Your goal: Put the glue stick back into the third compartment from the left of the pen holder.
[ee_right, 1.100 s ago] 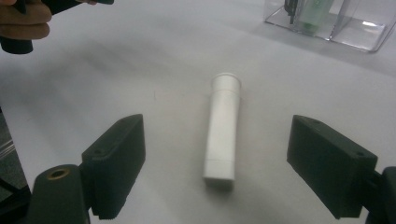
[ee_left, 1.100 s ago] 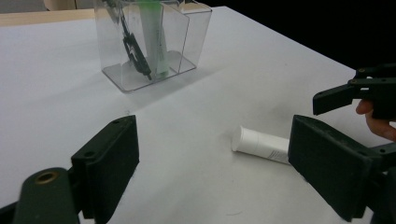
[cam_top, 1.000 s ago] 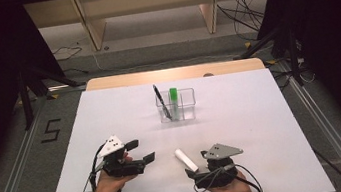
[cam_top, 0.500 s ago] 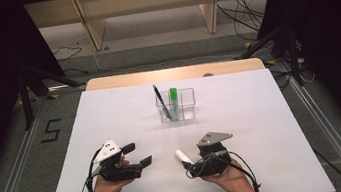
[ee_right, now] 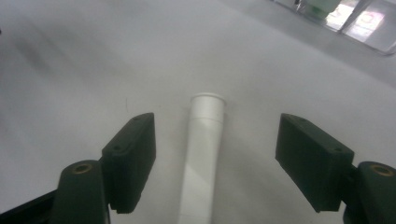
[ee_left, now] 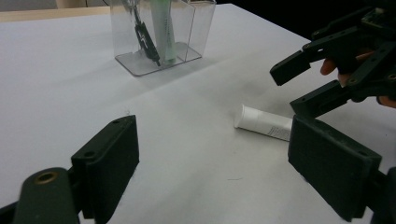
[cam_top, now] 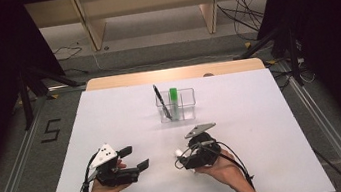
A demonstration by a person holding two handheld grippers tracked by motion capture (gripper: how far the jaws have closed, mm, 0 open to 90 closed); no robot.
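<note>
White desk [cam_top: 274, 127], big and mostly bare, plenty of free room on all sides of the work spot. Clear organizer [cam_top: 176, 106] stands toward the far middle, holding a black pen [cam_top: 160, 99] and a green-capped marker [cam_top: 173, 95]; well apart from both tools, nothing in the way. Left tool [cam_top: 134, 159] sits low at near left in the person's hand, level, jaws wide with nothing between. Right tool [cam_top: 181, 158] at near centre, angled left, jaws have just been closing, not yet touching. White tube [ee_right: 204, 140] lies flat on the desk between them, cap end pointing away.
</note>
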